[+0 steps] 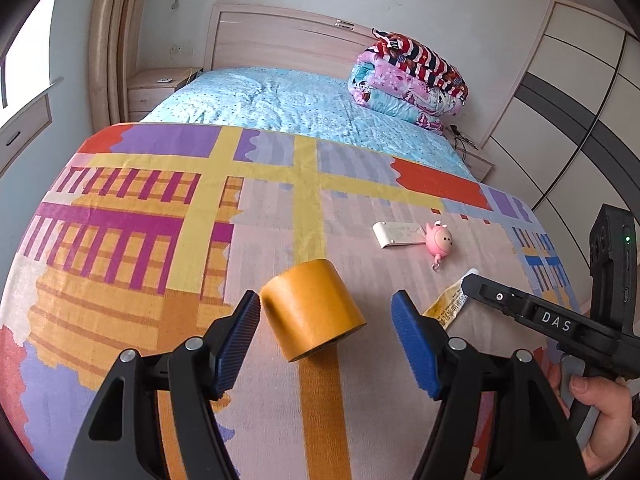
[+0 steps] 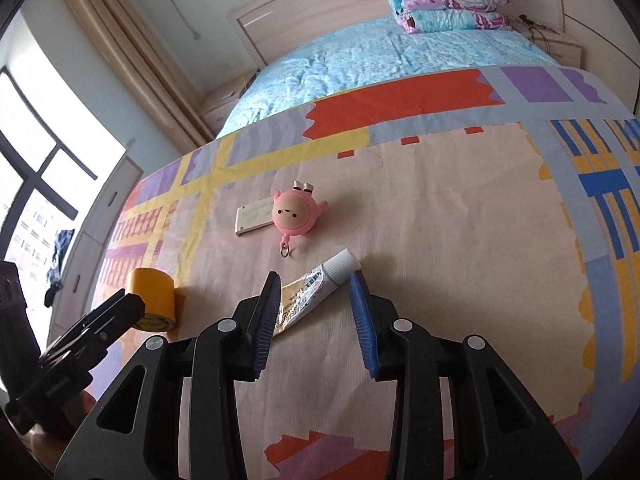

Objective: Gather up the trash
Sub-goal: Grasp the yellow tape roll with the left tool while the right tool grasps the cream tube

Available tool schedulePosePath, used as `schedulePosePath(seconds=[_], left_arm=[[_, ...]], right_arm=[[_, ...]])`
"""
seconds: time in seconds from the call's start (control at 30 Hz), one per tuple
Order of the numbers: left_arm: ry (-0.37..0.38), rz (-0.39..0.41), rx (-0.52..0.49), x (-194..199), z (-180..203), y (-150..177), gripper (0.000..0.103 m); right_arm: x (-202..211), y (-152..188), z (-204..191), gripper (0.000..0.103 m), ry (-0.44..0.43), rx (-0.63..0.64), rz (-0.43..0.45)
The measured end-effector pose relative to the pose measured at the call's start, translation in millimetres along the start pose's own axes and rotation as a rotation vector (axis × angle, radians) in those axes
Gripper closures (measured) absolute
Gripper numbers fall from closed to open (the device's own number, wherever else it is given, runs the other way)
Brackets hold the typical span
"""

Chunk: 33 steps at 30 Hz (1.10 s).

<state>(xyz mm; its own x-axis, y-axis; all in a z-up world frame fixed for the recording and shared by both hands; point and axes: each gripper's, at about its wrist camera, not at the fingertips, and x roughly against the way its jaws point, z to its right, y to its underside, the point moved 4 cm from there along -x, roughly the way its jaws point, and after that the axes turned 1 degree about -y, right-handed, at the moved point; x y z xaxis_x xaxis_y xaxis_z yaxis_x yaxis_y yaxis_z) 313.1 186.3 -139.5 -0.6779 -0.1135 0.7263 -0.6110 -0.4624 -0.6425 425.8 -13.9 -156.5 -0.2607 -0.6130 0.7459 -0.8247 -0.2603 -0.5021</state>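
On the bed, a woven patchwork blanket [image 1: 280, 220] carries everything. A squat roll of yellow tape [image 1: 312, 308] lies on its side between the left gripper [image 1: 326, 340], whose ribbed blue jaws stand open, not pressing it. The right gripper [image 2: 314, 320] is open astride a crumpled, squeezed tube [image 2: 316, 288] with a white cap. A round pink toy [image 2: 294, 214] and flat white card [image 2: 254, 218] lie beyond.

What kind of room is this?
It looks like a bedroom. There is a big bed with a wooden headboard, folded quilts piled at its head, and a wardrobe along the wall.
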Motion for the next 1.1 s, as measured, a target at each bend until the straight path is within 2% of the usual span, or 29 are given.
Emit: schedulePosePath(seconds=[0.53,0.63,0.73,1.1], left_arm=[[-0.046,0.02,-0.056,-18,2,2,0.038],[-0.076,0.029,-0.099,-20,5,4,0.044],[-0.081,0.037,-0.117,-20,7,6,0.045],[-0.074,0.061,-0.135,4,11,13,0.045]], right_arm=[[-15,-13,-15,0.066,0.098,0.1,0.047],[-14,-12,-12,0.08,0.123,0.115,0.057],[-13,-12,-7,0.085,0.109,0.109,0.057],[5,-1,1,0.086,0.048,0.076,0.051]])
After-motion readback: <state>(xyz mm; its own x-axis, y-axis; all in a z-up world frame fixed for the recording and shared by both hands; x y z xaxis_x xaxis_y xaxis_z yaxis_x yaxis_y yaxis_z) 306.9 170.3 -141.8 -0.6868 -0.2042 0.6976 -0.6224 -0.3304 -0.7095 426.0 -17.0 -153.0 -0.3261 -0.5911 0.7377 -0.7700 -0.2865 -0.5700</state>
